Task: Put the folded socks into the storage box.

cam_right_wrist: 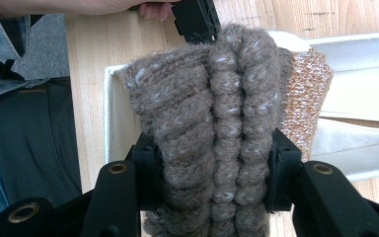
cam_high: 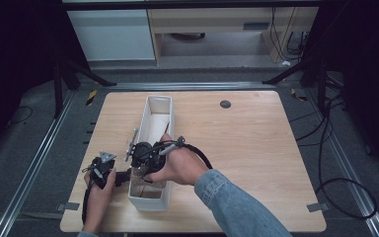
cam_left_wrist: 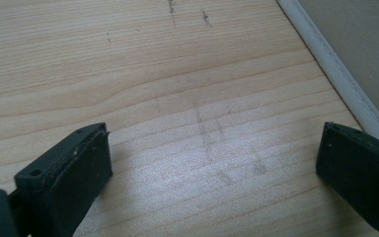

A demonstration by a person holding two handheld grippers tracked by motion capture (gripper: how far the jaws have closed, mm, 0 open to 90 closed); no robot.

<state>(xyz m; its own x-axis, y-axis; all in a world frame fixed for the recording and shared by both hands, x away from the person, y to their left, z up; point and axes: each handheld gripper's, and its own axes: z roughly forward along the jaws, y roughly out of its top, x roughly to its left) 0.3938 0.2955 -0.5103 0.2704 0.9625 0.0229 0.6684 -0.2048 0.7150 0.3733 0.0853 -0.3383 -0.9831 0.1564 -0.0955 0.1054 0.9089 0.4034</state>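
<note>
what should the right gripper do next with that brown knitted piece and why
Probably lower it a little further into the white bin and only then open. The right gripper is shut on the brown knitted piece, held over the bin's near end, where an orange-flecked knit already sits beside it. The left gripper rests open over bare table next to the bin's wall, so it seems able to steady it.

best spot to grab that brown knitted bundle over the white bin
Grip across the folded ribbed middle of the brown knitted bundle, from above, pads on its two flat sides. It is soft and bunched, so squeezing the thick fold holds every layer, as the right gripper does.
</note>
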